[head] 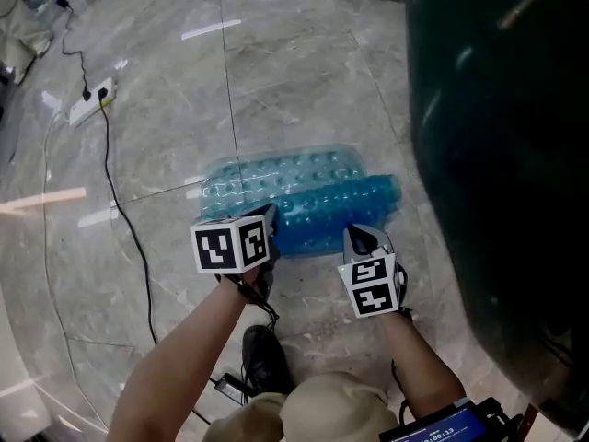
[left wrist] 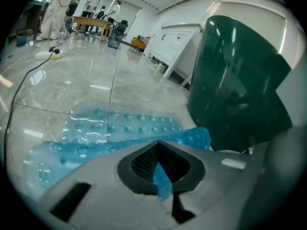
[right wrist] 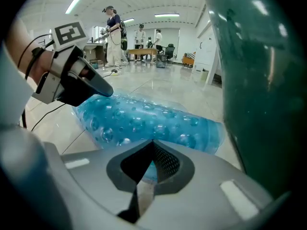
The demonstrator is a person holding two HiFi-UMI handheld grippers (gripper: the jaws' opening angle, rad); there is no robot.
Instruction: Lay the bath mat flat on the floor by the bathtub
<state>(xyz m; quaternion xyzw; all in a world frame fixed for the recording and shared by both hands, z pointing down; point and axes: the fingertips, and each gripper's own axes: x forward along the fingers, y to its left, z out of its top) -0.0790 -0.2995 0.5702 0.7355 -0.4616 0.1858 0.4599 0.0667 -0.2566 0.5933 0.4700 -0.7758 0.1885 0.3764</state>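
Note:
A translucent blue bath mat with round bumps lies on the grey tiled floor, folded over on itself along its length. It is beside the dark green bathtub at the right. My left gripper is shut on the mat's near edge at the left, and a blue strip shows pinched between its jaws. My right gripper is shut on the near edge further right, with blue mat running into its closed jaws. The right gripper view also shows the left gripper resting on the mat's left end.
A white power strip and a black cable lie on the floor to the left. My dark shoe is just behind the grippers. White furniture stands beyond the tub; people and tables are far back.

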